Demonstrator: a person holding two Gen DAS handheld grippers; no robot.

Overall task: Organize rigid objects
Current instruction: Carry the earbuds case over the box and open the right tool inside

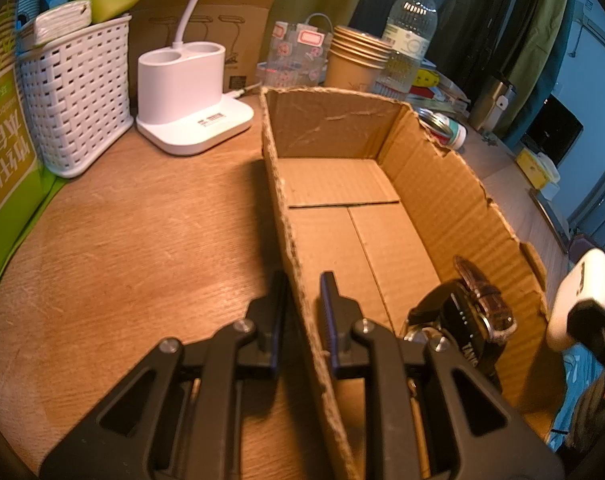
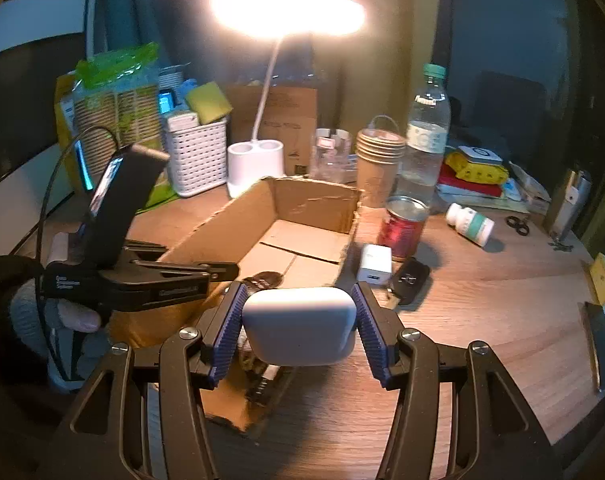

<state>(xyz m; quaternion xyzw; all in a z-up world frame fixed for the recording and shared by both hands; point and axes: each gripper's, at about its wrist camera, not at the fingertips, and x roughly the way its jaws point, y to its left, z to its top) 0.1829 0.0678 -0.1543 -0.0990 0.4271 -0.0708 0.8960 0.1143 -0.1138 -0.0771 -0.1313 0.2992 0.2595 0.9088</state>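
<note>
An open cardboard box [image 1: 454, 208] [image 2: 206, 232] lies on the wooden desk. My left gripper [image 1: 302, 300] is shut on the box's left wall, one finger each side. A wristwatch with a brown strap [image 1: 482, 304] and dark items lie in the box's near corner. My right gripper [image 2: 298, 320] is shut on a white rounded case [image 2: 300, 324] [image 1: 578, 296], held above the box's near right corner. The left gripper also shows in the right wrist view [image 2: 222, 270]. On the desk right of the box lie a white charger [image 2: 375, 263] and a black car key [image 2: 409, 276].
A red can [image 2: 402, 226], stacked paper cups [image 2: 378, 160], a water bottle [image 2: 424, 136] and a white pill bottle [image 2: 471, 224] stand right of the box. A white lamp base [image 1: 186, 96] and white basket [image 1: 74, 96] stand left behind it.
</note>
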